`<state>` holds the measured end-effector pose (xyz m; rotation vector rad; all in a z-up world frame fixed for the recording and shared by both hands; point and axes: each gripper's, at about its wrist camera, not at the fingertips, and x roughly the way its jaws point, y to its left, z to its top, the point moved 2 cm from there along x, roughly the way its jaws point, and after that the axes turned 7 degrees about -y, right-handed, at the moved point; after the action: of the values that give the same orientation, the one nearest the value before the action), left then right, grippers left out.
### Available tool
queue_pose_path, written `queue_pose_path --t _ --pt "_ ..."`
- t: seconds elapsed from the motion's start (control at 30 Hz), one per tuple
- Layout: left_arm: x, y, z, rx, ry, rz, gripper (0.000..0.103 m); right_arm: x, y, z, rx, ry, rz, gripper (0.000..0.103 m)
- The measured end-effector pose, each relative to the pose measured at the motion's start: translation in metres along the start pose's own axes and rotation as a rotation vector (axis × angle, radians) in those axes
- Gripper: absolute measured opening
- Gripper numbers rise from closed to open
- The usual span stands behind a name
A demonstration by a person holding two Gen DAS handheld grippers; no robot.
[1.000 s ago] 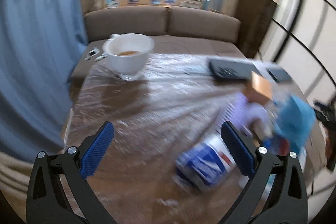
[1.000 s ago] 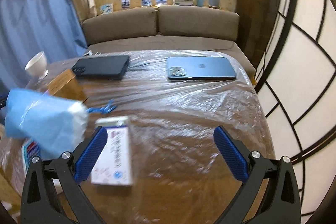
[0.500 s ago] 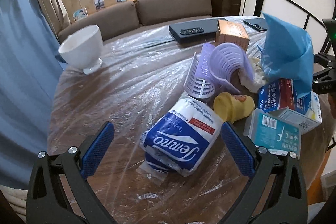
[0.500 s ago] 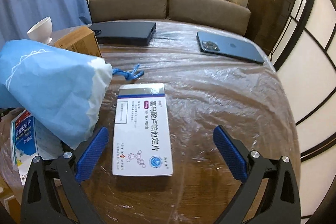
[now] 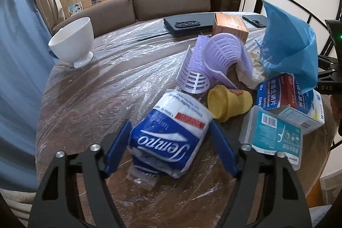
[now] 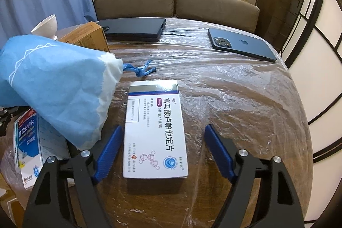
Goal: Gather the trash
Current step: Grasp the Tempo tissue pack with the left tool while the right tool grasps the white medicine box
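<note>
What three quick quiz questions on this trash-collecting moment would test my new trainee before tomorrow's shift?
1. True or false: the white bowl lies tipped on its side.
2. Which item sits between the left gripper fingers? A) yellow cup B) Tempo tissue pack C) blue drawstring bag
3. Fill in: the white medicine box between the right gripper fingers lies flat on the ____-covered table.

Key: 1. False, it stands upright. 2. B; the jaws are closing around it. 3. Plastic film; those jaws are closing too, with a gap to one blue finger.
</note>
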<state>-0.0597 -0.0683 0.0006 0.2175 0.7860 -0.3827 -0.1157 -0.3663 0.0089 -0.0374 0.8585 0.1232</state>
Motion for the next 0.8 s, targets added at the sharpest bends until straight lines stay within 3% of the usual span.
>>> queue_pose_path --t 0.23,0.3,0.4,0.53,0.8 --pt "-0.001 -0.001 -0.002 0.007 0.000 0.006 0.066 -0.001 0.000 0.000 0.007 0.000 -0.006 0.076" --pt "0.000 -0.001 -0.002 0.010 0.004 0.005 0.066 -0.002 0.002 -0.001 0.000 -0.005 0.001 0.070" --pt "-0.001 -0.002 -0.001 0.025 0.002 0.014 0.063 -0.006 0.005 -0.001 -0.006 -0.012 0.013 0.050" --pt "-0.007 -0.005 -0.002 0.029 -0.004 0.019 0.056 -0.009 0.000 -0.002 0.032 -0.012 0.036 0.050" --pt "-0.035 0.001 -0.003 -0.049 -0.065 0.051 0.055 -0.029 -0.010 -0.002 0.110 -0.064 0.065 0.050"
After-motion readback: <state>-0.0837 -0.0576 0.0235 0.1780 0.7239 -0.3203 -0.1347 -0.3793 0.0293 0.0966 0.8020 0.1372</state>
